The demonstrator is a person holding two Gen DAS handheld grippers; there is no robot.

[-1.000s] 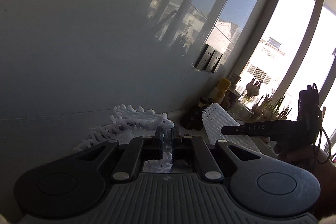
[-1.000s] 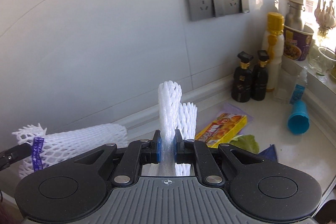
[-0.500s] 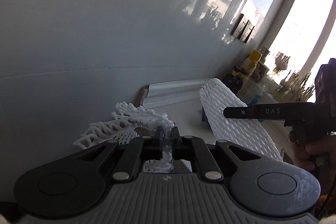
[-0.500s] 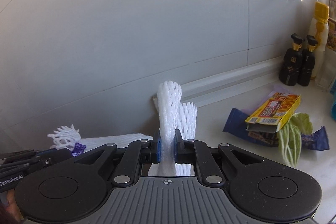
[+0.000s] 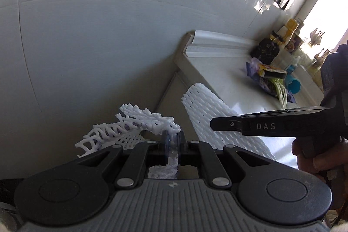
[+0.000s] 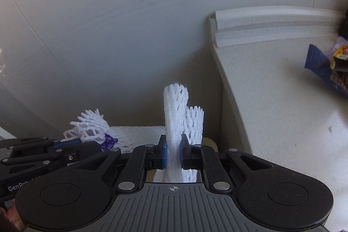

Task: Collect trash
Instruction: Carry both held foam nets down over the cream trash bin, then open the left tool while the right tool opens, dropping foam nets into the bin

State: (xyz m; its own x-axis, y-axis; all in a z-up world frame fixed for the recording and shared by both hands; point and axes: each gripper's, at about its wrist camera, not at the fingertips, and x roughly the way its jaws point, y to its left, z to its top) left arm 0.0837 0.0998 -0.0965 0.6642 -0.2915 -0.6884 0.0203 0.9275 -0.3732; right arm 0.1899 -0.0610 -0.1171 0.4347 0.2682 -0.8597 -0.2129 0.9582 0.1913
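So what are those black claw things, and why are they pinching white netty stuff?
They are not a robot. A person holds one hand-held gripper in each hand, and each has a small camera looking forward along its two fingers. So there are two pictures, one from each.

In the left camera's view, the left hand-held gripper is shut on a stretchy white foam fruit net with a purple label. In the right camera's view, the right hand-held gripper is shut on another white foam net, which stands upright between its fingers.

Each camera also catches the other gripper off to one side. Both are held beyond the end of the white counter. On the counter lie snack wrappers, a leafy vegetable scrap and some bottles by the wall.
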